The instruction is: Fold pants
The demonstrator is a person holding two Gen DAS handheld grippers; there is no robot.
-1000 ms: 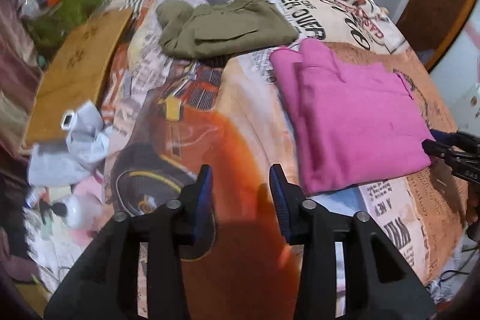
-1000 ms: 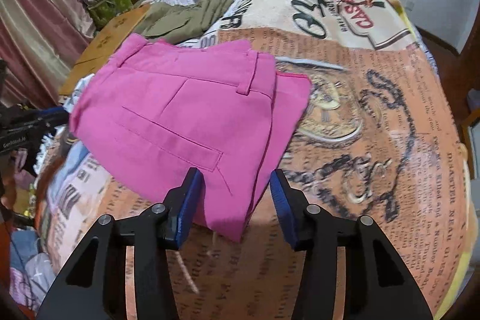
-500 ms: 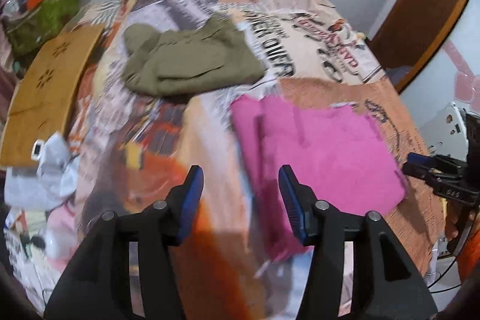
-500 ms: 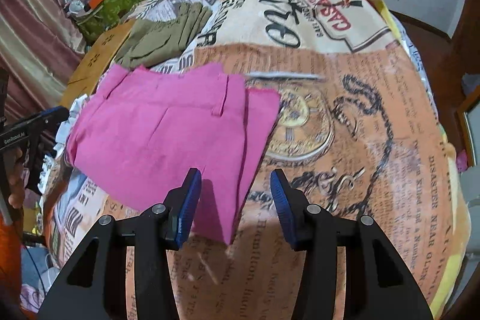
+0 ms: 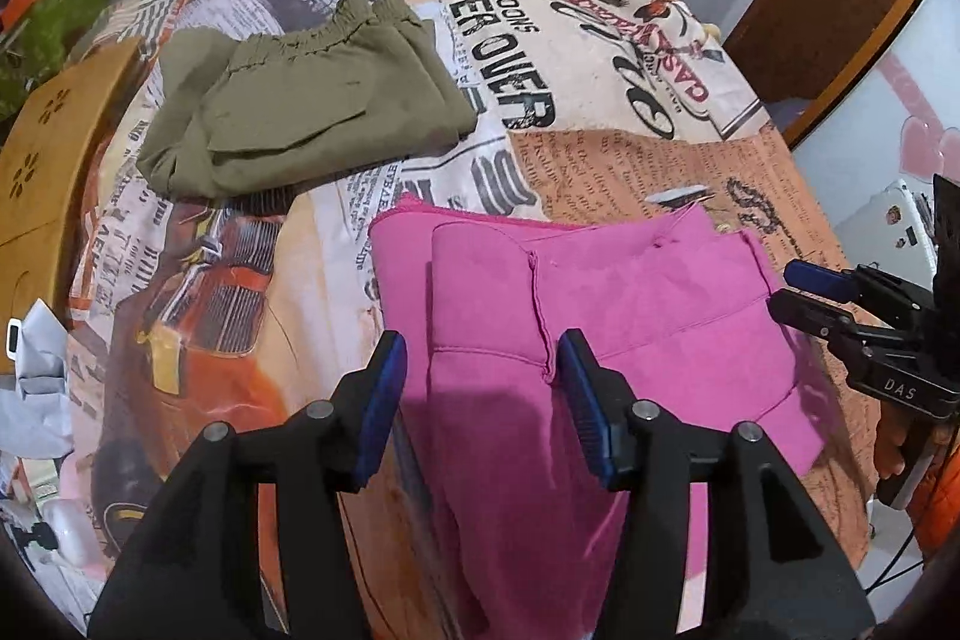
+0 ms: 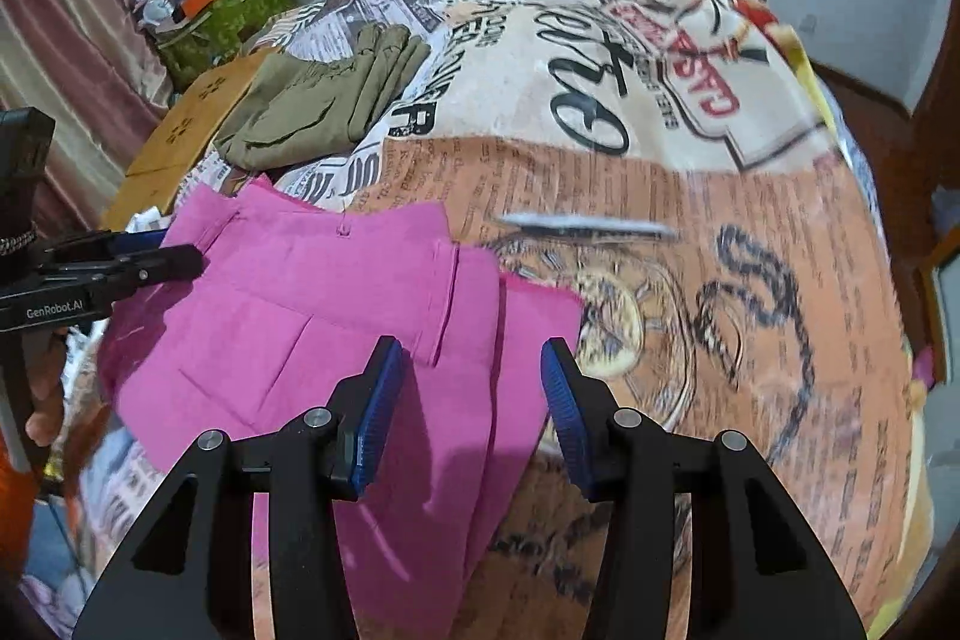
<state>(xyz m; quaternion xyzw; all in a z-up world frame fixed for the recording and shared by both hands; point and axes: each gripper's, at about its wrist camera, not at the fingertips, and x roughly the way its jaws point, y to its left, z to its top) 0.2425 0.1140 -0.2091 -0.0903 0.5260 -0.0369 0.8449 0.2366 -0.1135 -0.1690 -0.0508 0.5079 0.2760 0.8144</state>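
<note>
- The pink pants (image 5: 606, 316) are lying on the bed, on a bedspread (image 5: 600, 112) printed like old newspaper, toward the near edge.
- They're a bright, solid magenta, already folded up into a roughly rectangular stack with layers showing. From the left wrist view you can see a rounded folded edge on the left side and a vertical seam running down the middle.
- From the right wrist view the waistband sits along the top with a belt loop on it, plus what looks like a slanted pocket line. A lower layer sticks out past the right edge of the top one.
- Fabric looks pretty flat, only small wrinkles.
- Left gripper (image 5: 480, 400) hangs over the left part of the pants with its jaws apart. They've just been opening wider, and nothing is pinched between the blue pads; the cloth is just below them.
- Right gripper (image 6: 468, 406) hangs over the right edge of the pants, jaws also apart, not clamped on anything.
- Farther up the bed there's a second folded garment, olive green pants (image 5: 300, 100) with an elastic waist, well apart from the pink ones.
</note>
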